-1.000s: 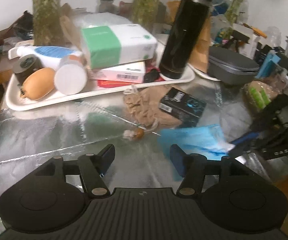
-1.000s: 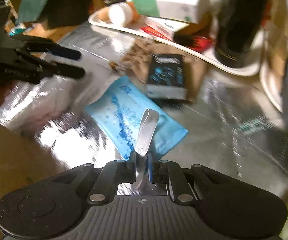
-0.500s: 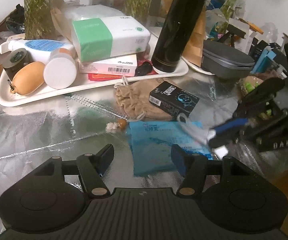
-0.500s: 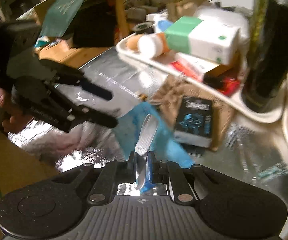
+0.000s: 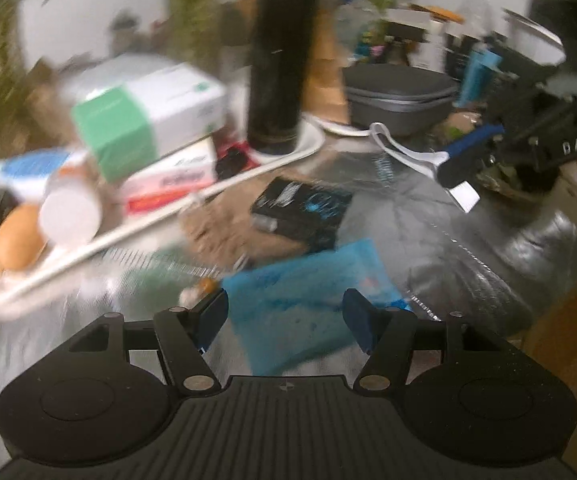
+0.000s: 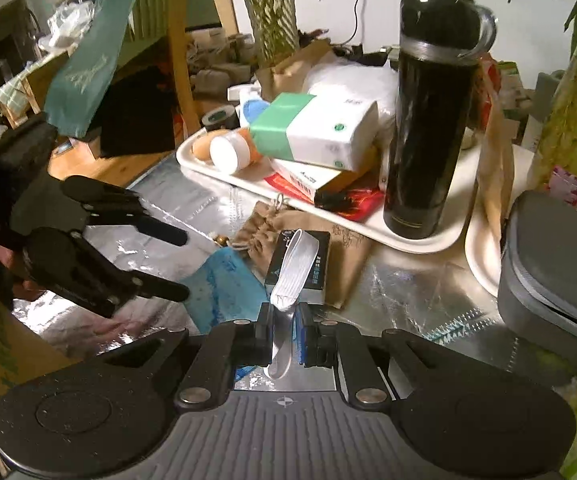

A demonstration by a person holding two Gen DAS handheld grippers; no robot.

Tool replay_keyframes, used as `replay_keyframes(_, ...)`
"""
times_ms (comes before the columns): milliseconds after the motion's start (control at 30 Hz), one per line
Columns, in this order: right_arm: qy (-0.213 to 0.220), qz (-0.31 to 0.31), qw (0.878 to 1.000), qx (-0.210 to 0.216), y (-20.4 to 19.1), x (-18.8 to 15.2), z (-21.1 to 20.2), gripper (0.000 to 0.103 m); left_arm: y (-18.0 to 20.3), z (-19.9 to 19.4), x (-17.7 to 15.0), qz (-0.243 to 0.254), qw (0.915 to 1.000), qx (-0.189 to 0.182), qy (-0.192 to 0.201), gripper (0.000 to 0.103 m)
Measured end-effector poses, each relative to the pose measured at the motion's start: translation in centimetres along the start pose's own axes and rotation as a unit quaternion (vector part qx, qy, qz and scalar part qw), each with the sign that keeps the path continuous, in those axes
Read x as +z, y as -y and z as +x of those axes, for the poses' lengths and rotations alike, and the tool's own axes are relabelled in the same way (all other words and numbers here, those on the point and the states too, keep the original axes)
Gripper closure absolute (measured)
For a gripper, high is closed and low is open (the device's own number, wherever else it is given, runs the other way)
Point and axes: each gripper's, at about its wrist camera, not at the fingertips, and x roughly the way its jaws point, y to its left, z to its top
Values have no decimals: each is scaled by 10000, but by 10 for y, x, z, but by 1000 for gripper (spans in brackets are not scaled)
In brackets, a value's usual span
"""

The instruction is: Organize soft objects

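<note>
Your right gripper (image 6: 285, 334) is clamped tight on a white elastic band (image 6: 296, 268), a flat looped strip that sticks up and forward from between the pads, toward twelve o'clock in the right wrist view. The same band (image 5: 404, 148) shows in the left wrist view at about two o'clock, jutting from the blue-tipped fingers of that right gripper (image 5: 462, 164) above the table.

Your left gripper (image 5: 284, 316) stands partly open with nothing between its fingers. Right beyond it lies the blue packet (image 5: 308, 300), flat on the silver foil table cover (image 5: 428, 216). In the right wrist view the left gripper (image 6: 176, 262) sits at nine o'clock, its two dark fingers apart, with the blue packet (image 6: 224, 288) just beside them, toward the centre.

At twelve o'clock from the blue packet lies a tan drawstring pouch (image 6: 344, 256), crumpled on the foil, with a small black box (image 6: 312, 264) resting on top of it. The left wrist view is blurred, but the pouch (image 5: 224, 232) and black box (image 5: 300, 210) are still readable there.

Behind them, at about eleven to one o'clock, a white tray (image 6: 416, 240) carries a tall black flask (image 6: 428, 120), a green-and-white tissue pack (image 6: 312, 132) stacked on flatter boxes, and a white-capped bottle (image 6: 228, 152) lying on its side. A grey zip case (image 6: 556, 272) sits at three o'clock.
</note>
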Motion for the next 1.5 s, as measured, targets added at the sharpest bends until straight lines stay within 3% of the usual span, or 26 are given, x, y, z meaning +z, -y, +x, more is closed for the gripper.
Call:
replay_keyframes(133, 128, 98, 9999, -48, 4, 0, -9, 90, 13, 17, 11, 513, 9982, -303, 0, 41)
replay_keyframes(267, 112, 217, 9997, -101, 11, -3, -10, 89, 20, 42, 17, 927, 9950, -353, -112, 41)
replay_keyframes(533, 63, 174, 9998, -118, 12, -4, -12, 89, 2, 60, 16, 384, 9945, -798, -563, 28)
replay_keyframes(667, 103, 150, 9997, -143, 10, -4, -17, 89, 4, 47, 5, 369, 9928, -849, -762, 25)
replay_keyframes(833, 107, 63, 9998, -133, 5, -4, -21, 89, 7, 37, -1, 407, 9878, -1234, -862, 22)
replay_keyframes(1000, 97, 25, 9999, -140, 4, -3, -24, 90, 18, 37, -10, 929, 9821, -1249, -1062, 7)
replay_keyframes(1167, 112, 22, 9998, -168, 4, -1, -25, 89, 39, 41, -15, 1701, 9759, -805, -1102, 5)
replay_keyframes(1267, 79, -49, 9997, -212, 2, -1, -26, 89, 39, 38, -17, 1734, 9768, -814, -956, 16)
replay_keyframes(1300, 77, -52, 9997, -215, 1, -1, -27, 89, 38, 37, -16, 1688, 9789, -752, -873, 28)
replay_keyframes(1500, 51, 43, 9994, -351, 2, -2, -34, 89, 30, 32, -13, 1552, 9837, -425, -798, 35)
